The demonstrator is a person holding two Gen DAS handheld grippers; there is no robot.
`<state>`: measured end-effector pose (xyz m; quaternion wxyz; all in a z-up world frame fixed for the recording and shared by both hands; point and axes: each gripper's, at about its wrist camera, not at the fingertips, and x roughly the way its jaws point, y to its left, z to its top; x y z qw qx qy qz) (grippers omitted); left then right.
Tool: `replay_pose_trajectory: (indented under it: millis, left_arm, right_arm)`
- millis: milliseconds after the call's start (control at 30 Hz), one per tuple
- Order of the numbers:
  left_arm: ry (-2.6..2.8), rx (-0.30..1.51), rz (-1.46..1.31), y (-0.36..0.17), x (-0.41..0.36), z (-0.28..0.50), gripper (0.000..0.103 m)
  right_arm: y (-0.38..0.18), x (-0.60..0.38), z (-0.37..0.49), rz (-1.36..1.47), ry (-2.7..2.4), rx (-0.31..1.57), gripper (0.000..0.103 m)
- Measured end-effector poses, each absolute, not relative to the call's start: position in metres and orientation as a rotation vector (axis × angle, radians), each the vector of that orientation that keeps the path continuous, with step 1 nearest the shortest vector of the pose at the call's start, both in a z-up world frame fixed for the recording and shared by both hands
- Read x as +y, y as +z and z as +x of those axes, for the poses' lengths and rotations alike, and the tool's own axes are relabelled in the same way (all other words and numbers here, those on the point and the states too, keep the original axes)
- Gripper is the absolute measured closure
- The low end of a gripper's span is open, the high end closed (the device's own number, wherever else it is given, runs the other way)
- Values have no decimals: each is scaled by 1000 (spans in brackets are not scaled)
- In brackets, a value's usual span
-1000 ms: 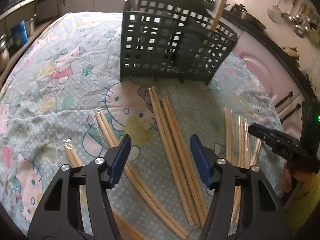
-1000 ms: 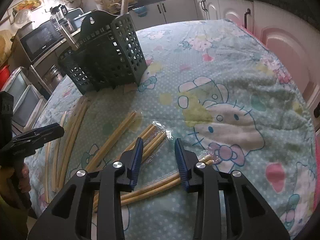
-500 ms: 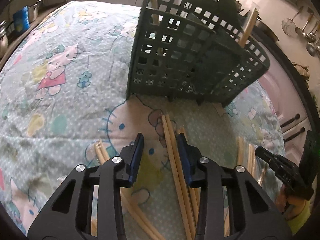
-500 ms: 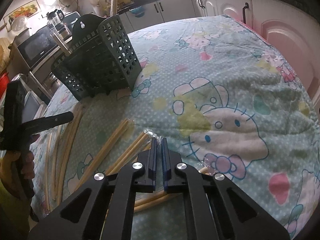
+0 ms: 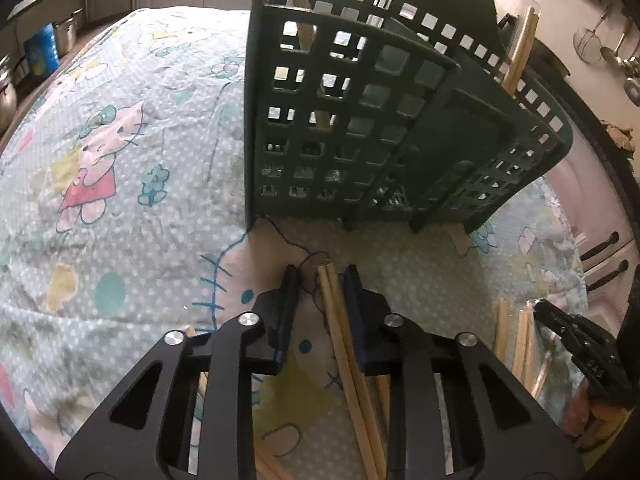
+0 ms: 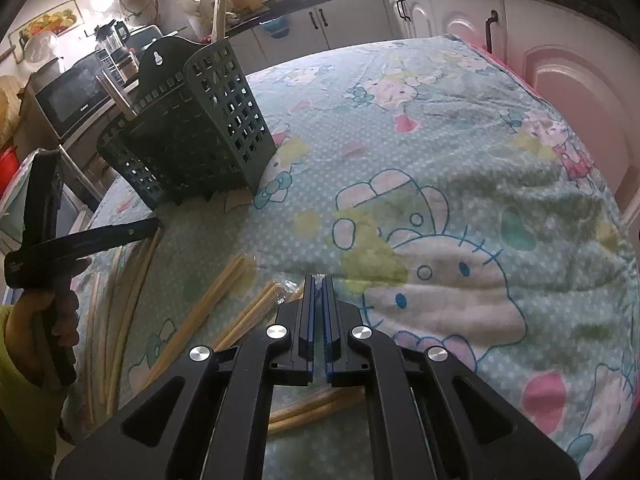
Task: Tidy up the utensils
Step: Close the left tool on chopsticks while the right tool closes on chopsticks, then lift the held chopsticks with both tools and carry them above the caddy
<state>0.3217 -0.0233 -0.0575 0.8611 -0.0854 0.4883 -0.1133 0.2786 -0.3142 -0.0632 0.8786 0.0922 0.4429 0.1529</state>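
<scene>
In the left wrist view, our left tool [image 5: 320, 276] sits at the bottom middle of the frame. Its jaws have just been closing and now stand narrow, with a pair of wooden chopsticks [image 5: 340, 328] between them. The right pad looks to touch the sticks, and the left pad still has a small gap, so they are not pinched. More chopsticks [image 5: 520, 340] lie at the lower right, close to the other tool. Past the tips, in the upper middle, stands the dark green basket [image 5: 360, 120] full of square holes. A few sticks [image 5: 520, 48] poke up out of it already.

In the right wrist view, our right tool [image 6: 319, 284] is at the bottom middle, with its jaws closed tight. A thin clear wrapper [image 6: 318, 280] peeks out between the tips, and we cannot tell if sticks are caught in it. Wrapped chopsticks [image 6: 256, 308] lie just left of the tool. Further left are bare ones [image 6: 132, 280], near the hand [image 6: 48, 320] that holds the left tool. The basket stands in the upper left. Everything rests on the worktop cloth [image 6: 440, 160] with cartoon cats.
</scene>
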Motion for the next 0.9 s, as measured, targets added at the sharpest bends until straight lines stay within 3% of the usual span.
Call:
replay_pose_trajectory:
  millis: [167, 400, 900]
  left_arm:
    - [-259, 1035, -212, -59, -12, 322, 95]
    - [-300, 1022, -275, -47, 4, 313, 96]
    - [-393, 814, -280, 35, 7, 275, 98]
  right_arm:
    - [-60, -316, 281, 196, 325, 913, 101]
    - [-44, -317, 281, 190, 345, 881, 101]
    - [20, -303, 262, 147, 413, 752, 102]
